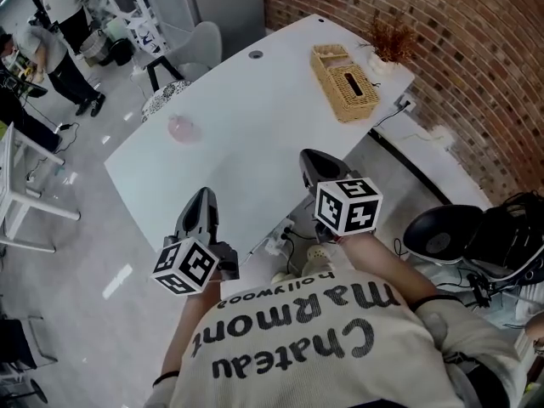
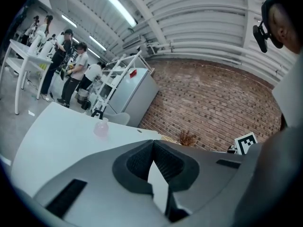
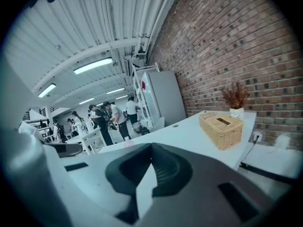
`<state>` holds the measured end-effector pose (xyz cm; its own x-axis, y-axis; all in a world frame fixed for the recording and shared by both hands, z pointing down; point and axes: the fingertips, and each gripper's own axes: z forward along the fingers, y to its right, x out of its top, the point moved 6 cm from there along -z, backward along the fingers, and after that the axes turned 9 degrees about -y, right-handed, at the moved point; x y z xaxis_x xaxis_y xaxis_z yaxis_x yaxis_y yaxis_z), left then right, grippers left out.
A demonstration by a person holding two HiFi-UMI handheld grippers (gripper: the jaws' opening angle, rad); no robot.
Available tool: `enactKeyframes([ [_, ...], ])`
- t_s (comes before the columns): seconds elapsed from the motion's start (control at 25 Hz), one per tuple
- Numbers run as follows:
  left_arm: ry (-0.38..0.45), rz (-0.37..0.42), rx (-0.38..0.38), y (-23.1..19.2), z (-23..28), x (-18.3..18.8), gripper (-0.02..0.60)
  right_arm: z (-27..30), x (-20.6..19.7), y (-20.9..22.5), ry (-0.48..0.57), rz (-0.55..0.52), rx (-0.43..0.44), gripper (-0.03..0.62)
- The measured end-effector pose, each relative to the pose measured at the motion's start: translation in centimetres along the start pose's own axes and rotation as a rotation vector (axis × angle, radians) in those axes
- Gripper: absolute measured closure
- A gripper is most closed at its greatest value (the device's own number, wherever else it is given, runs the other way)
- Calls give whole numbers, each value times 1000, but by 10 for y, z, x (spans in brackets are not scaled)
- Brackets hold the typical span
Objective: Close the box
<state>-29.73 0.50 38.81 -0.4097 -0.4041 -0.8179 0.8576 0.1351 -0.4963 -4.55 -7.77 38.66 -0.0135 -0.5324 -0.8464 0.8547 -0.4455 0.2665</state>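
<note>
- Wicker box [image 1: 344, 82] is sitting at far end of table [image 1: 229, 126], by brick wall [image 1: 408, 24].
- I'm holding L tool [image 1: 201, 195] and R tool [image 1: 310, 155] over table's near edge, both pressed together, empty, well apart from box.

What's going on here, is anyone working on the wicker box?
Not at this moment. A person stands at the near edge of the white table with a gripper in each hand. The left gripper and right gripper are both shut and empty. The wicker box sits at the far right corner beside a dried plant, with neither gripper near it.
</note>
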Motion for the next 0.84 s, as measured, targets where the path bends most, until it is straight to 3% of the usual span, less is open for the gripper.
enactKeyframes([
  [0.84, -5, 7, -7, 7, -12, -4, 578, -21, 0, 8, 8, -29, -20, 591],
])
